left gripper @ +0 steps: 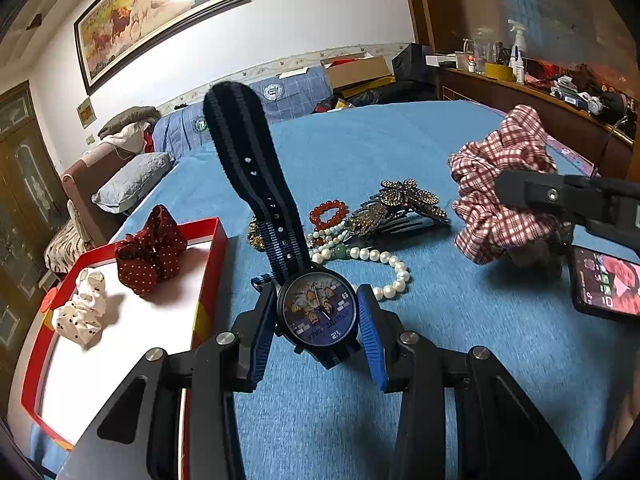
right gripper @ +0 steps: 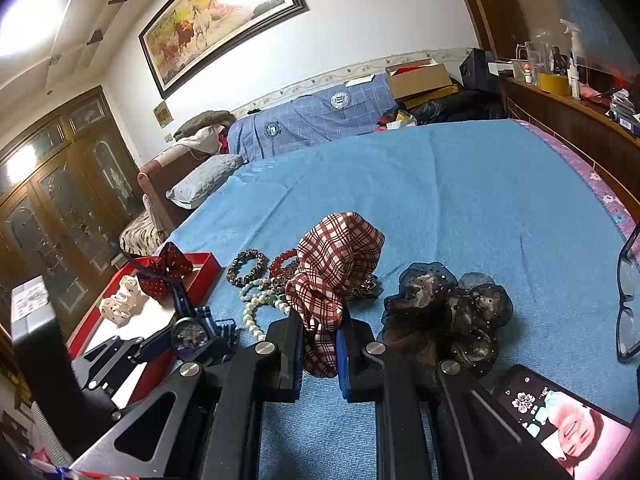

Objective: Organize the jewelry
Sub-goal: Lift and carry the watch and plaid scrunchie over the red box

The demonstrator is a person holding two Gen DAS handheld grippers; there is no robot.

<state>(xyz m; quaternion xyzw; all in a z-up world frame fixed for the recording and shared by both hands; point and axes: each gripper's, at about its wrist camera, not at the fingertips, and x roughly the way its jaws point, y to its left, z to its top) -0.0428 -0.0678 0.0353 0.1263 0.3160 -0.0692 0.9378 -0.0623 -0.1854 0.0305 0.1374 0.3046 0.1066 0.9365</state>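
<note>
My left gripper (left gripper: 318,320) is shut on a cartoon-faced watch (left gripper: 317,312) with a navy striped strap (left gripper: 248,176) standing up, just right of the red box (left gripper: 210,264). The box holds a red dotted scrunchie (left gripper: 150,252) and a white scrunchie (left gripper: 82,308). My right gripper (right gripper: 318,344) is shut on a red plaid scrunchie (right gripper: 334,272), held above the bed; it also shows in the left wrist view (left gripper: 504,188). A pearl necklace (left gripper: 380,264), a red bead bracelet (left gripper: 328,214), a rhinestone hair clip (left gripper: 400,208) and a brown bead bracelet (right gripper: 246,266) lie on the blue bedspread (left gripper: 440,360).
A black sheer scrunchie (right gripper: 444,312) lies right of the right gripper. A lit phone (right gripper: 560,420) lies at the near right, glasses (right gripper: 628,292) at the right edge. Pillows and folded bedding sit at the far side; a cluttered wooden shelf (right gripper: 560,108) runs along the right.
</note>
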